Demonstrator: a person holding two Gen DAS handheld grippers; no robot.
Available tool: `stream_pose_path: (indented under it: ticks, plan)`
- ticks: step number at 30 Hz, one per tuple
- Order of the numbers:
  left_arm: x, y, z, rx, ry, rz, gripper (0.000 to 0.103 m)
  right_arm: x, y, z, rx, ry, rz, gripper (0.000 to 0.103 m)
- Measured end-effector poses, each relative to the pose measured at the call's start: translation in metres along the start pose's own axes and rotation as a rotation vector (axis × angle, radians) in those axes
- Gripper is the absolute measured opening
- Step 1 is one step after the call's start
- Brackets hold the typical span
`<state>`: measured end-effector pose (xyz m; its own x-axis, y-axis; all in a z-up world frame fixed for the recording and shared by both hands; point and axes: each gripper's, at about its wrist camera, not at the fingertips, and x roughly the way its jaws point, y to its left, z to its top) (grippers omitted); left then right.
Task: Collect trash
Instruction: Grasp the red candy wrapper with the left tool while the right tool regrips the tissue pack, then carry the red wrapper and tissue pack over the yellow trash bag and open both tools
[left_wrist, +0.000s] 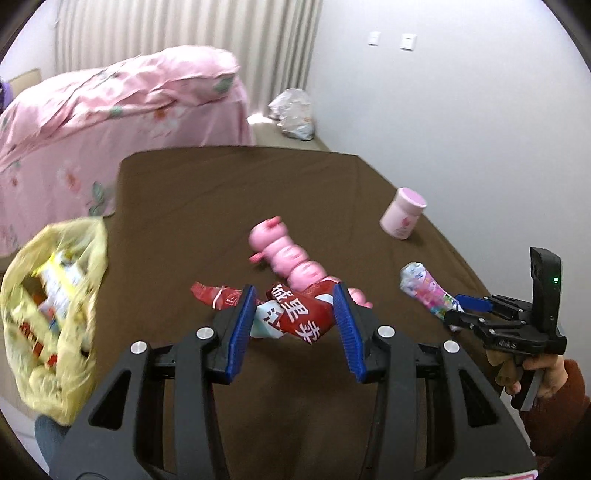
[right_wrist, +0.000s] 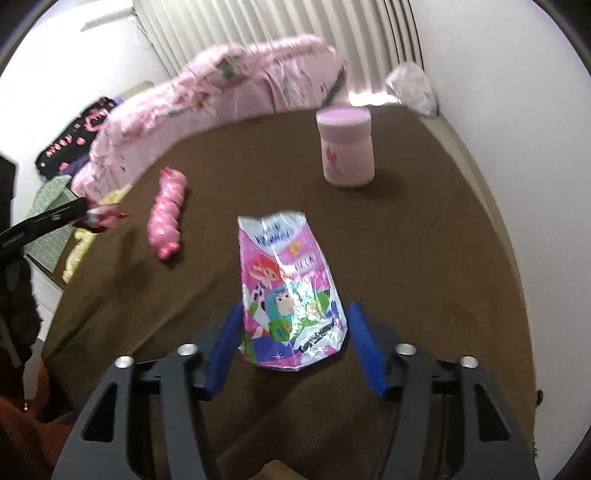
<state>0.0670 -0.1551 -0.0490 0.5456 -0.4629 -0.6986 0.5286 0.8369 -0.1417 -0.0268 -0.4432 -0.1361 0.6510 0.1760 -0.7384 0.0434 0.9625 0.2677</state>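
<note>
Blue-padded, the right tool (right_wrist: 295, 343) stands wide around the cartoon snack wrapper's (right_wrist: 290, 295) near end; its long axis runs straight ahead on the brown tabletop (right_wrist: 424, 258). Left tool (left_wrist: 295, 321) holds a red wrapper (left_wrist: 295, 314), yellow trash bag (left_wrist: 55, 314) leftward.

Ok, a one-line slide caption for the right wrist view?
Open right gripper straddles a cartoon snack wrapper on the brown table.
</note>
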Motion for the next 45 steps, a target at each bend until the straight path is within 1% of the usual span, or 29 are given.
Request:
stream_pose_path:
  ticks: [1,2,3,4,5,8,12,15,16,17,22,24,25,26,28,30,35,38,39,40,41,45]
  plan:
    - [-0.001,0.006,-0.004,-0.019,0.007,0.001,0.041,0.002,0.002,0.002,-0.009,0.008,-0.009,0.031]
    - [-0.002,0.010,-0.007,-0.030,0.012,0.001,0.041,0.001,0.006,0.003,-0.020,0.002,-0.010,0.027]
    - [-0.002,0.015,-0.012,-0.039,0.018,0.004,0.041,0.000,0.008,0.003,-0.028,-0.004,-0.016,0.018]
    - [-0.003,0.018,-0.016,-0.042,0.022,0.006,0.041,-0.003,0.013,0.004,-0.044,-0.012,-0.022,0.014]
    - [-0.002,0.020,-0.019,-0.045,0.026,0.005,0.041,-0.004,0.016,0.004,-0.056,-0.017,-0.021,0.012]
    - [0.000,0.026,-0.029,-0.056,0.048,0.003,0.041,-0.012,0.029,0.007,-0.095,-0.033,-0.003,0.011]
    - [-0.002,0.026,-0.043,-0.040,0.074,-0.007,0.041,-0.026,0.049,0.012,-0.153,-0.071,0.007,0.010]
    - [-0.005,0.027,-0.049,-0.037,0.078,-0.021,0.045,-0.030,0.058,0.016,-0.171,-0.088,0.010,0.010]
    - [-0.007,0.027,-0.051,-0.038,0.080,-0.024,0.049,-0.031,0.061,0.017,-0.177,-0.091,0.013,0.010]
    - [-0.007,0.027,-0.052,-0.038,0.082,-0.025,0.050,-0.032,0.064,0.018,-0.183,-0.095,0.017,0.010]
    - [-0.004,0.023,-0.059,-0.028,0.107,-0.019,0.050,-0.030,0.074,0.016,-0.204,-0.092,0.024,0.010]
    - [0.000,0.022,-0.060,-0.036,0.116,-0.001,0.050,-0.029,0.077,0.015,-0.209,-0.091,0.032,0.010]
    - [0.002,0.023,-0.060,-0.042,0.118,0.004,0.048,-0.029,0.079,0.015,-0.216,-0.094,0.032,0.010]
    - [0.003,0.023,-0.060,-0.047,0.121,0.006,0.040,-0.030,0.081,0.016,-0.225,-0.098,0.030,0.010]
    - [0.005,0.025,-0.059,-0.054,0.124,0.009,0.039,-0.032,0.083,0.016,-0.236,-0.104,0.032,0.010]
    - [0.004,0.025,-0.059,-0.053,0.118,0.010,0.036,-0.033,0.085,0.018,-0.238,-0.109,0.041,0.010]
    - [-0.007,0.029,-0.056,-0.055,0.077,0.017,0.033,-0.034,0.095,0.022,-0.254,-0.119,0.056,0.010]
    - [-0.023,0.038,-0.049,-0.066,0.018,0.034,0.032,-0.036,0.108,0.033,-0.286,-0.139,0.081,0.010]
    - [-0.030,0.043,-0.046,-0.076,-0.006,0.044,0.030,-0.037,0.115,0.038,-0.302,-0.152,0.091,0.010]
    - [-0.036,0.050,-0.043,-0.089,-0.028,0.055,0.013,-0.038,0.122,0.044,-0.319,-0.163,0.102,0.010]
    - [-0.044,0.058,-0.041,-0.106,-0.047,0.074,0.011,-0.038,0.131,0.051,-0.338,-0.175,0.118,0.010]
    - [-0.065,0.092,-0.039,-0.172,-0.097,0.127,0.011,-0.037,0.167,0.071,-0.428,-0.209,0.160,0.010]
